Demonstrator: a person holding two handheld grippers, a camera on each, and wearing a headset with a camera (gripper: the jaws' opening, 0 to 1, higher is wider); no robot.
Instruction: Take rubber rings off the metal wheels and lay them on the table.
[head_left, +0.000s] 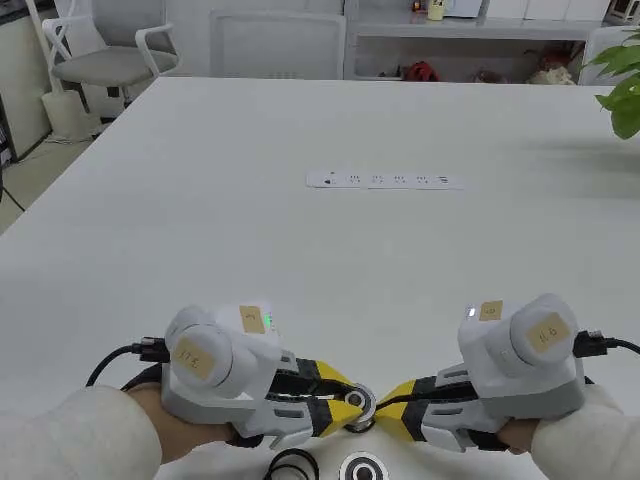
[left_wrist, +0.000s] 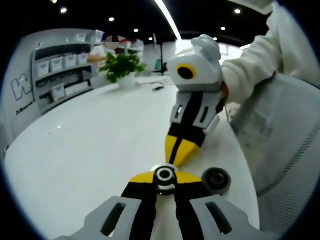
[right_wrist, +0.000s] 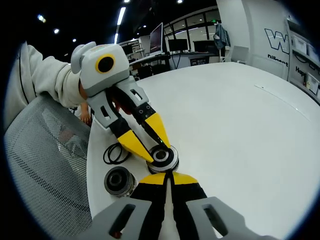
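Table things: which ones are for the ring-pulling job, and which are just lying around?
For the job:
left gripper
right gripper
wheel between them
second wheel
black rubber rings

Just lying about:
power strip
plant
chair

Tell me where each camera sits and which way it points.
Head view: on the person's head, looking forward and down at the left gripper and right gripper; both sleeves show.
Left gripper view: rides the left gripper, looking along its jaws, which clamp a metal wheel, toward the right gripper and its sleeve.
Right gripper view: rides the right gripper, facing back at the left gripper and its sleeve.
Shared: all see that wheel.
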